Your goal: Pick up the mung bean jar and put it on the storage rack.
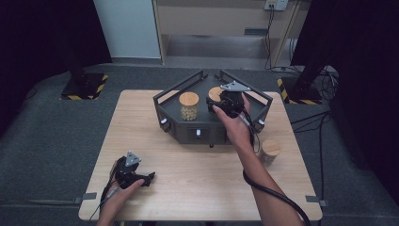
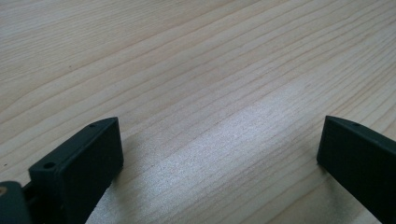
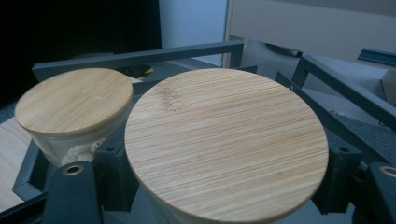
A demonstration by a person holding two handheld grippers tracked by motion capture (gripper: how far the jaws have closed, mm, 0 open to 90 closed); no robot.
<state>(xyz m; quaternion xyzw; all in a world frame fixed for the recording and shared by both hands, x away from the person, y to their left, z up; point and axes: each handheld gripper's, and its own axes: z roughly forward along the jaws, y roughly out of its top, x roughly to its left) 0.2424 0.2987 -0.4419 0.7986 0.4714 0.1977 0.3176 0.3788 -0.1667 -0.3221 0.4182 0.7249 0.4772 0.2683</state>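
Between right claw [image 3: 224, 186] jaws: held jar [image 3: 226, 144].

My right gripper [image 1: 229, 104] and hand cover most of the jar [image 3: 226, 144] I'm gripping in the high view. In the right gripper view its wooden lid hides the glass body and contents, and the bottom edge cuts it off. My forearm partly hides a third jar [image 1: 269, 151] on the table [image 1: 188, 188]. My left gripper [image 2: 219, 163] has its jaws cropped.
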